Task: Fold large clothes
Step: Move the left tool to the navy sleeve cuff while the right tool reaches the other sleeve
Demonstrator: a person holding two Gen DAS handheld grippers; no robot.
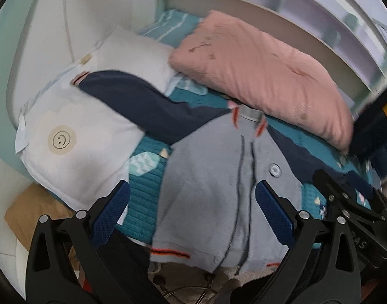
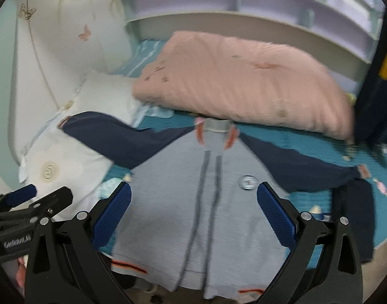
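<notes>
A grey jacket with navy sleeves and orange trim lies spread flat on the teal bed cover, front up, collar toward the pillows. It also shows in the right wrist view. Its left sleeve drapes over a white pillow. Its right sleeve stretches right, with the cuff near the bed edge. My left gripper is open and empty above the jacket's lower part. My right gripper is open and empty above the jacket's middle. Each gripper shows at the edge of the other's view.
A pink pillow lies behind the collar. A white smiley-face pillow sits at the left. A lilac shelf headboard runs along the back. The teal bed cover ends at the front and right edges. A brown bag lies at lower left.
</notes>
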